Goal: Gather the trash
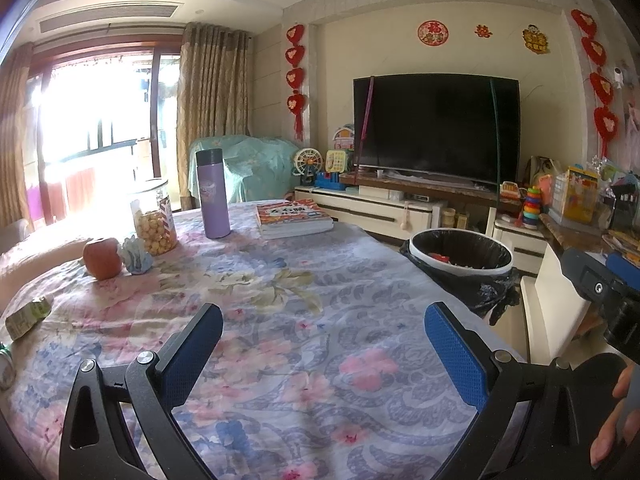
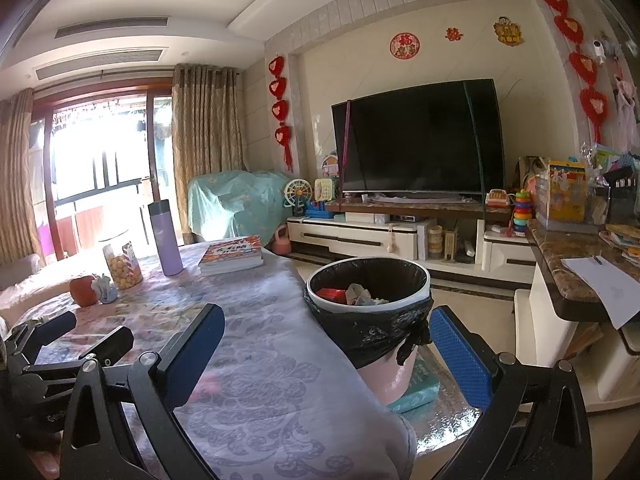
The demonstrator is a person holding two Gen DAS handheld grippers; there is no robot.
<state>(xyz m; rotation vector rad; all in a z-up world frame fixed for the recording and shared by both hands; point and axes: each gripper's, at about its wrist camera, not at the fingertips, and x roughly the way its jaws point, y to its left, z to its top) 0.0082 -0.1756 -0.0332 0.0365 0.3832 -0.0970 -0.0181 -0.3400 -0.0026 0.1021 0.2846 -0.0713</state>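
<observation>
A pink trash bin (image 2: pixel 384 376) with a black liner (image 1: pixel 460 250) stands on the floor beside the table's right edge, with red and grey scraps inside. A crumpled bluish tissue (image 1: pixel 137 256) lies by a red apple (image 1: pixel 102 258); both also show in the right wrist view, the tissue (image 2: pixel 103 288) beside the apple (image 2: pixel 83 291). A small green carton (image 1: pixel 28 317) lies at the table's left edge. My left gripper (image 1: pixel 324 344) is open and empty above the floral tablecloth (image 1: pixel 280 300). My right gripper (image 2: pixel 326 348) is open and empty, just before the bin.
A popcorn jar (image 1: pixel 154 222), a purple flask (image 1: pixel 213 194) and a stack of books (image 1: pixel 294 218) stand at the table's far side. A TV (image 1: pixel 436 128) on a low cabinet fills the back wall. A counter (image 2: pixel 576 272) with paper and toys is at right.
</observation>
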